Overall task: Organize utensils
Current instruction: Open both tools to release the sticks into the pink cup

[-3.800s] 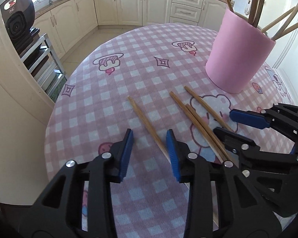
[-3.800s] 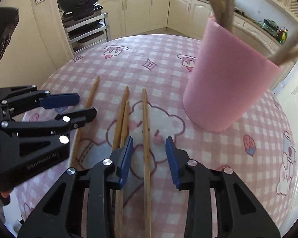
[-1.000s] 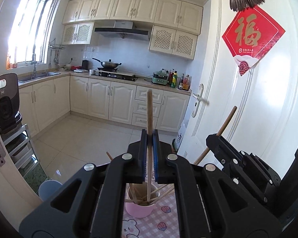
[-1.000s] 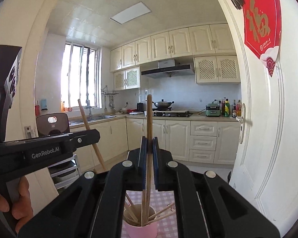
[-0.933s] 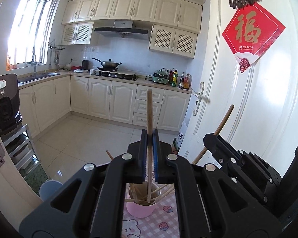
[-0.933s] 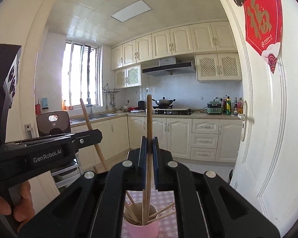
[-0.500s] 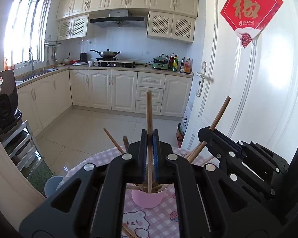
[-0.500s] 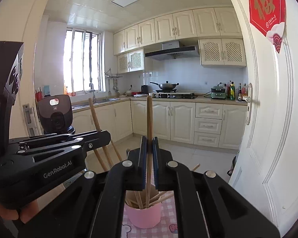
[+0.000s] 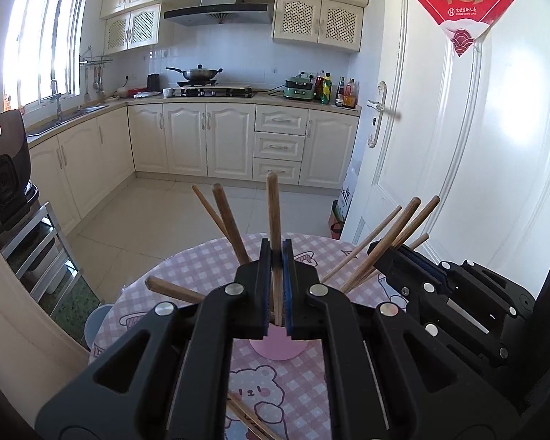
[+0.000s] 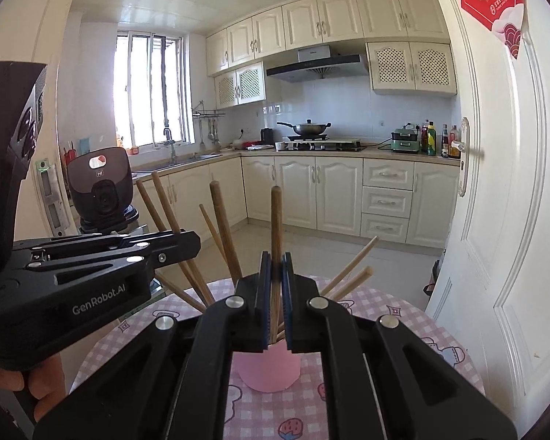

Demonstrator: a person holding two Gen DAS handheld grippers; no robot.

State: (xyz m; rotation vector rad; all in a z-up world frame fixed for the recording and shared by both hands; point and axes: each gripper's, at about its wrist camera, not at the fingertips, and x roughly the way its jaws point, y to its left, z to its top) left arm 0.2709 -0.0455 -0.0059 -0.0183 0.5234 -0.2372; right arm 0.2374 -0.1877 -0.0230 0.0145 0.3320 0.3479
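My left gripper point(image 9: 275, 253) is shut on an upright wooden chopstick point(image 9: 273, 209); its lower end reaches into the pink holder point(image 9: 278, 346) just below the jaws. My right gripper point(image 10: 274, 264) is shut on another upright chopstick point(image 10: 276, 220) above the same pink holder point(image 10: 267, 370). Several chopsticks point(image 9: 381, 242) lean out of the holder in both views. The right gripper point(image 9: 407, 256) shows at the right of the left wrist view; the left gripper point(image 10: 187, 242) shows at the left of the right wrist view.
The holder stands on a round table with a pink checked cloth point(image 9: 293, 385). Loose chopsticks point(image 9: 245, 418) lie on the cloth near the front edge. A white door point(image 10: 495, 220) is close on the right; kitchen cabinets point(image 9: 220, 139) and floor lie beyond.
Both grippers have come down with their chopsticks toward the pink holder, which now sits closer and partly hidden behind the jaws. Both stay shut on their chopsticks.
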